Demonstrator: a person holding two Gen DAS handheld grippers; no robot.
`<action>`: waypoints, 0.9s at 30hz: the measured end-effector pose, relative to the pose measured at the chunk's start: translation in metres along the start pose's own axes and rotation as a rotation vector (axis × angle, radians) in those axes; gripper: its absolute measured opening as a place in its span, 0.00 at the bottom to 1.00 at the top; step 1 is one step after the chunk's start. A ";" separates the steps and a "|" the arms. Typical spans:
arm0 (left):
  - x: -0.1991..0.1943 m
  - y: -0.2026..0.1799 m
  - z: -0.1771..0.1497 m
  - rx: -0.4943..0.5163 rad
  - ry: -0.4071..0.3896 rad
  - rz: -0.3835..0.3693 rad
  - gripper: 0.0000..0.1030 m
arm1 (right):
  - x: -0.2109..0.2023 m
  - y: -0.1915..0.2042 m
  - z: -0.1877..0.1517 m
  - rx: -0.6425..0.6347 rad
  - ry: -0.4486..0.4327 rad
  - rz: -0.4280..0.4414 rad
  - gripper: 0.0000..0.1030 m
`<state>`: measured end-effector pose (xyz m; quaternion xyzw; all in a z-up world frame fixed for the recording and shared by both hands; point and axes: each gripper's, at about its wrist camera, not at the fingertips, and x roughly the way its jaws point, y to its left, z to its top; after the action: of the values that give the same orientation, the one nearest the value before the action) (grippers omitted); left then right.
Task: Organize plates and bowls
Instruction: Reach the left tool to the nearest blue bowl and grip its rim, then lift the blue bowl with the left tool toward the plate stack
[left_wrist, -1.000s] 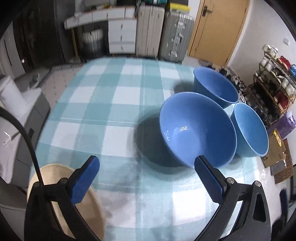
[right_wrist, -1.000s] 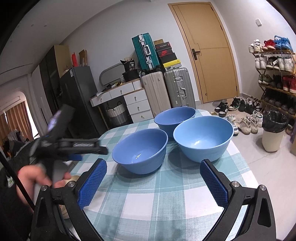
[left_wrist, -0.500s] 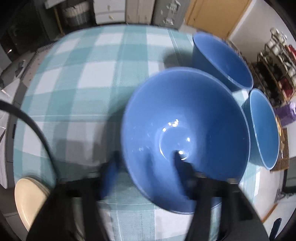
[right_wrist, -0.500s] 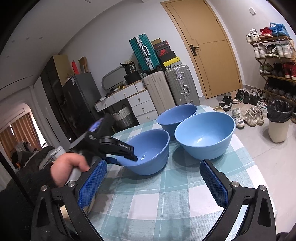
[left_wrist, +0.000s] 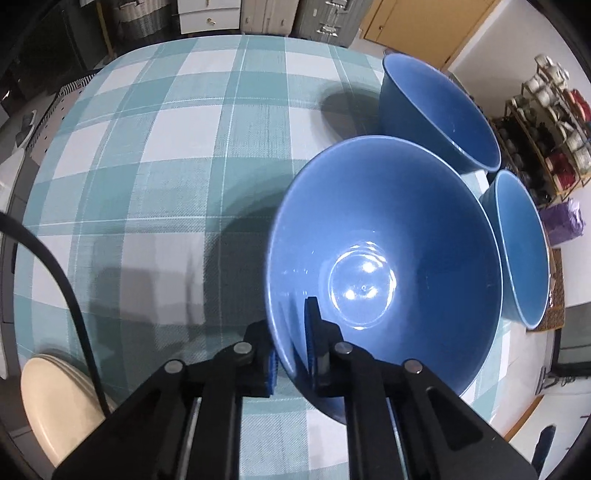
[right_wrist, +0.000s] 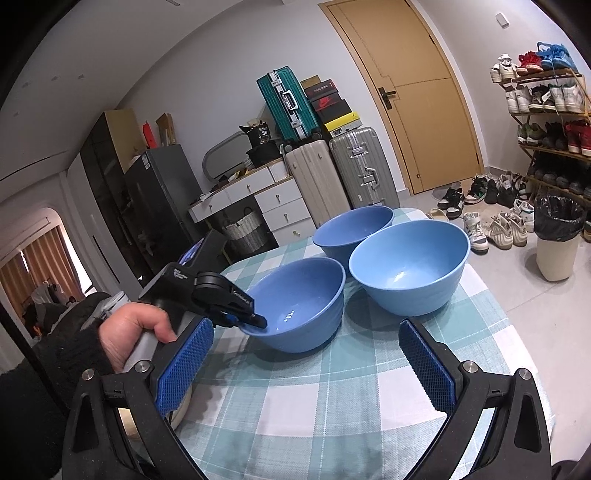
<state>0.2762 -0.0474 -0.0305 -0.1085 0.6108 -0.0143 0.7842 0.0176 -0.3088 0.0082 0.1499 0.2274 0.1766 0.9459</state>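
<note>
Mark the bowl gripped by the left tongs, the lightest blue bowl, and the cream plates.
Gripped bowl (left_wrist: 384, 236), left wrist view, inner wall.
Lightest blue bowl (right_wrist: 410, 266), right wrist view, inner wall.
Cream plates (left_wrist: 55, 398), left wrist view, top face.

three bowls sat close together on a table (right_wrist: 332, 398). in the right wrist view, the nearest bowl (right_wrist: 299, 306) was to the left, a second bowl (right_wrist: 410, 273) just beside it to the right, and a third bowl (right_wrist: 352, 229) behind and between them. the left gripper (right_wrist: 255, 320) clamped the nearest bowl's left rim, one finger inside and one outside. a stack of plates (left_wrist: 55, 398) lay at the table's near left edge. suitcases (right_wrist: 336, 173) stood beyond the table.
</note>
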 end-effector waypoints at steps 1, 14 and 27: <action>0.000 0.000 -0.001 0.007 0.006 0.001 0.09 | 0.000 0.000 0.000 0.002 0.001 -0.001 0.99; -0.006 0.002 -0.032 0.118 0.075 -0.008 0.09 | 0.003 -0.003 0.003 0.029 0.013 -0.036 0.99; -0.011 0.002 -0.072 0.160 0.138 -0.081 0.09 | 0.003 -0.012 0.003 0.068 0.016 -0.075 0.99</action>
<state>0.2042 -0.0546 -0.0371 -0.0689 0.6555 -0.1021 0.7450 0.0247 -0.3193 0.0055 0.1721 0.2463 0.1343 0.9443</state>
